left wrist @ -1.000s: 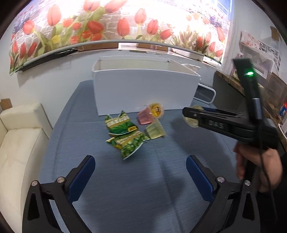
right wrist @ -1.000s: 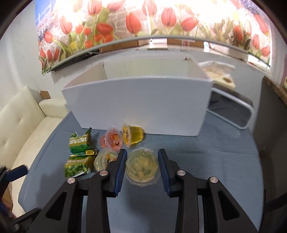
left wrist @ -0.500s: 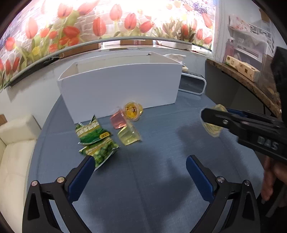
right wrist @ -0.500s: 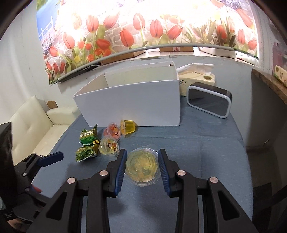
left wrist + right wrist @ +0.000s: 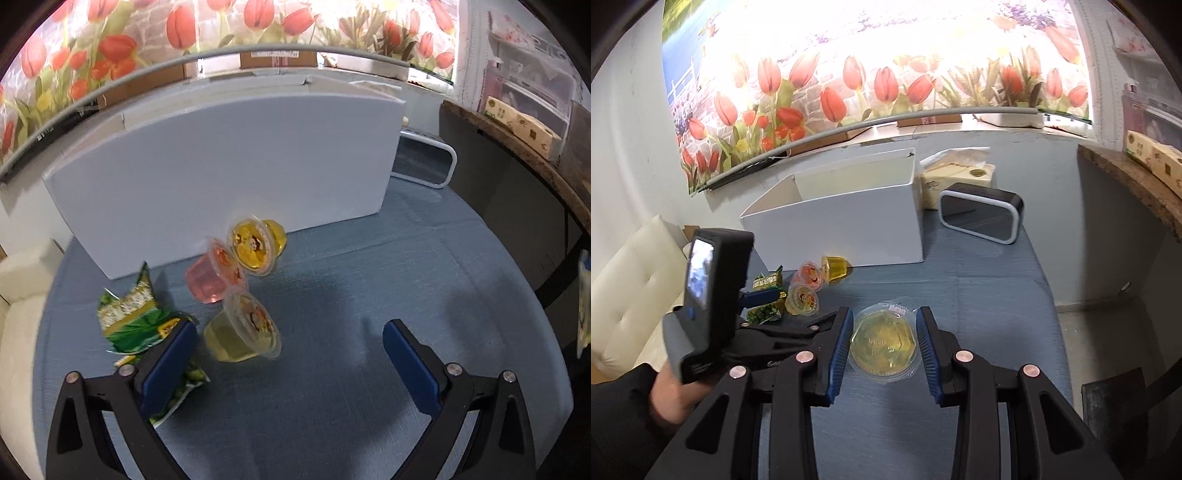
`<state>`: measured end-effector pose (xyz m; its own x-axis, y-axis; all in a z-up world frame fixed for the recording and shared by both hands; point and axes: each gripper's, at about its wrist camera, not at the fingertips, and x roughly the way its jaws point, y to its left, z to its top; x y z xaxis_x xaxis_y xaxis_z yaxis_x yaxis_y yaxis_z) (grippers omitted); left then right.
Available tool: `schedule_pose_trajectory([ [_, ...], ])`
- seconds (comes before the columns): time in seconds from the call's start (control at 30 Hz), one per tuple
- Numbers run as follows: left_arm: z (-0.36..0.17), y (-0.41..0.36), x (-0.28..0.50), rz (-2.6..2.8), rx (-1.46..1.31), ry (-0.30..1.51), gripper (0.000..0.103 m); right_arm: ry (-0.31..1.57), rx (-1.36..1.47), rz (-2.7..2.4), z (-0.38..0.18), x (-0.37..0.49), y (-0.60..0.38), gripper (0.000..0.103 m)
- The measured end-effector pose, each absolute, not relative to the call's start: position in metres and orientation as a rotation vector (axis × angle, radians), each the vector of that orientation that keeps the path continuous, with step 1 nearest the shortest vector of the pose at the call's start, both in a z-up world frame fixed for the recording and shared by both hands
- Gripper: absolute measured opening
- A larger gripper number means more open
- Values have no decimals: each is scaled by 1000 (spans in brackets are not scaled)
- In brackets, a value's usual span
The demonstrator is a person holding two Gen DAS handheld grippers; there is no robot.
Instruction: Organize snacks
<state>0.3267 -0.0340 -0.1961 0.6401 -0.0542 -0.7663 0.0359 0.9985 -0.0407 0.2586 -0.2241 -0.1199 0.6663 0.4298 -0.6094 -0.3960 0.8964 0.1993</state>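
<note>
My right gripper is shut on a large yellow jelly cup and holds it above the blue table. My left gripper is open, low over the table, just in front of a pale yellow jelly cup. A pink jelly cup and an orange-yellow jelly cup lie behind it. Two green snack packets lie at the left finger. The white box stands behind them, and it looks empty in the right wrist view.
A black-and-white clock and a tissue box stand right of the white box. A white sofa is at the left. A wooden shelf with cartons runs along the right.
My left gripper has moved forward and down toward the small jelly cups. My right gripper has drawn back and up with the large jelly cup, away from the box.
</note>
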Motion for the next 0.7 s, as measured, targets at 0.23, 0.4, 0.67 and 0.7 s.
schedule_pose_trajectory([
  [0.23, -202, -16, 333, -3, -63, 912, 43, 720, 49, 473, -125, 262, -224, 16],
  [0.4, -198, -15, 332, -22, -72, 914, 40, 742, 40, 484, -137, 265, -216, 5],
  [0.67, -198, -11, 327, -53, -93, 905, 39, 761, 80, 459, -152, 257, -237, 23],
  [0.7, -201, -10, 328, -54, -96, 905, 39, 764, 76, 450, -152, 256, -238, 49],
])
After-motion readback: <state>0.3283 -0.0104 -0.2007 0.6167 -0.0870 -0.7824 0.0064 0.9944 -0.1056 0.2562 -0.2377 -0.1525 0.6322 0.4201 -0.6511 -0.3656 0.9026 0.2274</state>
